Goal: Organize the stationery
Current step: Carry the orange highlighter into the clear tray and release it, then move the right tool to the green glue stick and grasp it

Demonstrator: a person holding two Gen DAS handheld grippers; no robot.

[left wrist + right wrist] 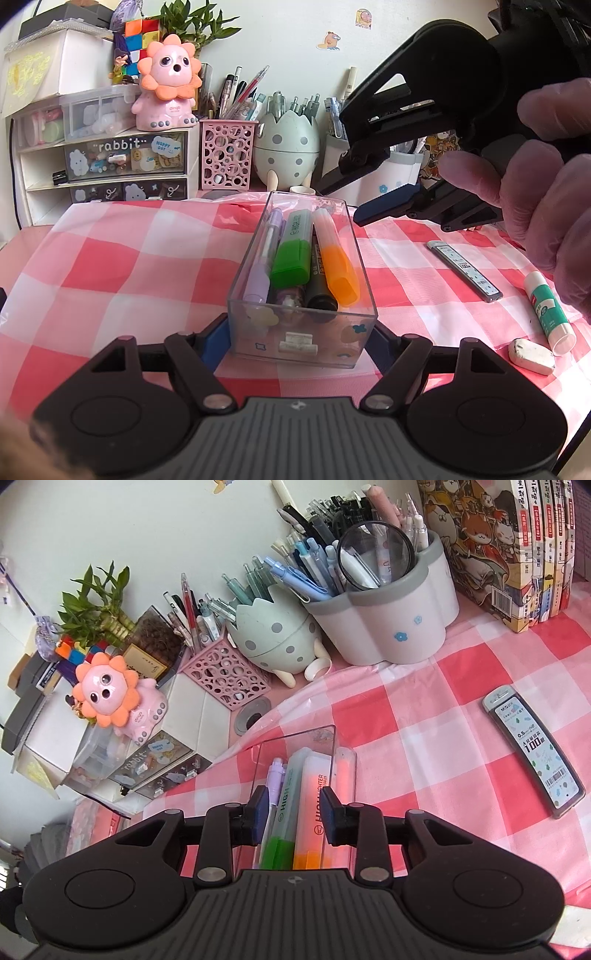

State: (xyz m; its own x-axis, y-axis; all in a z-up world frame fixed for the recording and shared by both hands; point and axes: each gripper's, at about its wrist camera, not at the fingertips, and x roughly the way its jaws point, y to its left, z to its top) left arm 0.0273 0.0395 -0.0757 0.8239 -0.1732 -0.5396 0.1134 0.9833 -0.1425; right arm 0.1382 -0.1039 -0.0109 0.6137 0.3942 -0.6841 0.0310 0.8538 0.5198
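A clear plastic box (251,251) stands on the pink checked cloth. My left gripper (299,339) is shut on its near end, one blue pad on each side wall. Inside lie a purple pen (264,258), a green highlighter (293,247), a black marker (319,280) and an orange highlighter (334,251). My right gripper (347,201) hovers over the far right of the box, open and holding nothing. In the right wrist view its fingertips (295,808) hang apart above the green (286,805) and orange highlighter (310,801). Right of the box lie a lead refill case (463,269), a glue stick (548,310) and an eraser (532,356).
Along the back wall stand a pink perforated pen holder (227,155), an egg-shaped holder (286,144), a white flower-shaped holder (391,616) full of pens, and a drawer unit (122,155) at the left. Books (517,546) stand at the back right. A gloved hand (546,184) holds the right gripper.
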